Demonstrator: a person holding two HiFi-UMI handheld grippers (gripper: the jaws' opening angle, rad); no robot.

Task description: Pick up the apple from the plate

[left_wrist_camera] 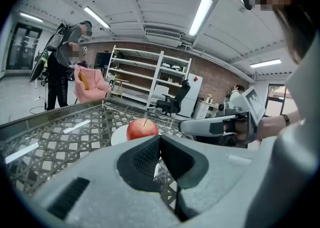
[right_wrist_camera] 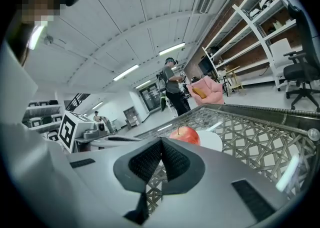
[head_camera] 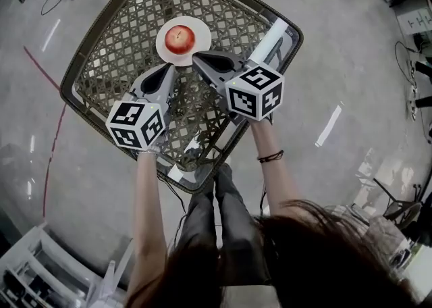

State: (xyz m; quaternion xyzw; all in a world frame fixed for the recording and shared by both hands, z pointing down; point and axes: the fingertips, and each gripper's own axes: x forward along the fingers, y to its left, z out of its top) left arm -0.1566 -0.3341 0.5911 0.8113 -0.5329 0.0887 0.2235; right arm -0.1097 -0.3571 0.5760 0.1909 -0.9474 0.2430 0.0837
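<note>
Your left claw [head_camera: 171,67] and right claw [head_camera: 197,59] are both closed, holding nothing. The apple [head_camera: 179,39] sits on the plate [head_camera: 165,54] just beyond them.

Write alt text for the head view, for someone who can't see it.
A red apple sits on a white plate on a lattice-topped table. The left gripper and right gripper, both shut and empty, point at it from the person's side.
</note>
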